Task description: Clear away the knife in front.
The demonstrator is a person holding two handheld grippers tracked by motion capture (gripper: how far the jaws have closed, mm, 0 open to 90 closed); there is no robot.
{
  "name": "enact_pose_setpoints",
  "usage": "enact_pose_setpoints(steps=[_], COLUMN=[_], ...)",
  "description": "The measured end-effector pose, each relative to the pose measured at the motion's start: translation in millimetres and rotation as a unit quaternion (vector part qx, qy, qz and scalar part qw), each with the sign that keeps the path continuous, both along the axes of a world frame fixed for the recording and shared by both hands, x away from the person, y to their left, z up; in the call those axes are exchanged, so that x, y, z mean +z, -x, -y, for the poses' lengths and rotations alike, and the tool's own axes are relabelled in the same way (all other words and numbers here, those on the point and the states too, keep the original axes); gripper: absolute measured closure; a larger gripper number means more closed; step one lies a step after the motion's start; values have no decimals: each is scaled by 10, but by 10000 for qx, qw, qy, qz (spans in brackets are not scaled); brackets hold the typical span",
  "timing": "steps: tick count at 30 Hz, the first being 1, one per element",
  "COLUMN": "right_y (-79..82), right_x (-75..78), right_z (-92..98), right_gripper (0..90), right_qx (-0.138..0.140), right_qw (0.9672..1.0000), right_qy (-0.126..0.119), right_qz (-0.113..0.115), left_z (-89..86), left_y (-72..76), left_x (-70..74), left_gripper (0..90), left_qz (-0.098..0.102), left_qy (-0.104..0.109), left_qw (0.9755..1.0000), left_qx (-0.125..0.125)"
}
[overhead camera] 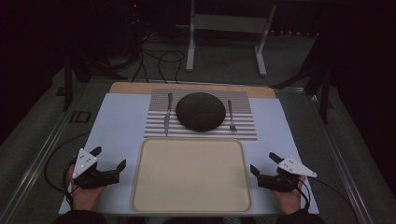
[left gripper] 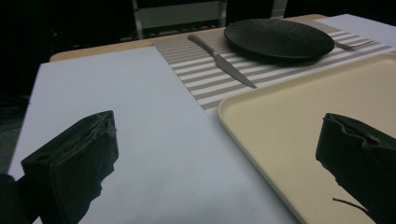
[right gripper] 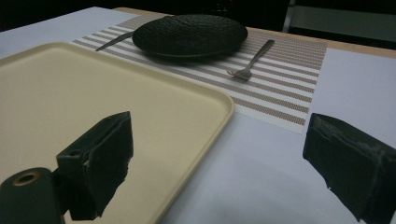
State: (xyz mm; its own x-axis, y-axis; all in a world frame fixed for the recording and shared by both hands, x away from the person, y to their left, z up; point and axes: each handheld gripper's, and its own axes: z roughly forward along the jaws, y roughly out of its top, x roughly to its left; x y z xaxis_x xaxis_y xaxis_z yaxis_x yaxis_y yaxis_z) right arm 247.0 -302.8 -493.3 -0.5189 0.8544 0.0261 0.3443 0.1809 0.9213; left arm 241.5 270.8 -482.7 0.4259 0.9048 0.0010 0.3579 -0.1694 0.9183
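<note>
Work hasn't really kicked off yet imo: left claw (overhead camera: 110,158) and right claw (overhead camera: 265,163) both sit released and empty at the bottom of the frame, flanking the bare tray (overhead camera: 191,205), while plate (overhead camera: 201,111), knife (overhead camera: 167,114) and fork (overhead camera: 231,116) wait untouched on the striped mat (overhead camera: 245,132) up top.

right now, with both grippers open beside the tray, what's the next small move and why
Probably ease the left gripper forward toward the knife, the nearest piece on its side of the striped placemat. Both it and the right gripper are open and hold nothing, and the beige tray between them has nothing on it, while the black plate and fork lie untouched.
</note>
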Motion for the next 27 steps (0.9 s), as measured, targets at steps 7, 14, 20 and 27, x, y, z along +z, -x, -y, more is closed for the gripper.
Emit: enact_pose_setpoints(steps=[7, 14, 20, 27], right_y=[2, 4, -9, -20], right_x=[2, 9, 8, 7], right_z=[-15, -6, 8, 7], right_gripper=[86, 86, 86, 86], right_qx=[-15, -18, -37, -71], right_qw=[10000, 10000, 10000, 9999], right_qy=[19, -1, -53, -92], right_qz=[9, 14, 11, 45], left_z=[-22, -1, -37, -24], left_y=[-16, -28, -67, -140], left_x=[-19, -26, -23, 16], left_gripper=[0, 0, 0, 0], left_qz=[-71, -119, -201, -280], left_qy=[58, -15, 59, 63], left_qw=[9999, 9999, 9996, 9994], left_qx=[51, 72, 185, 168])
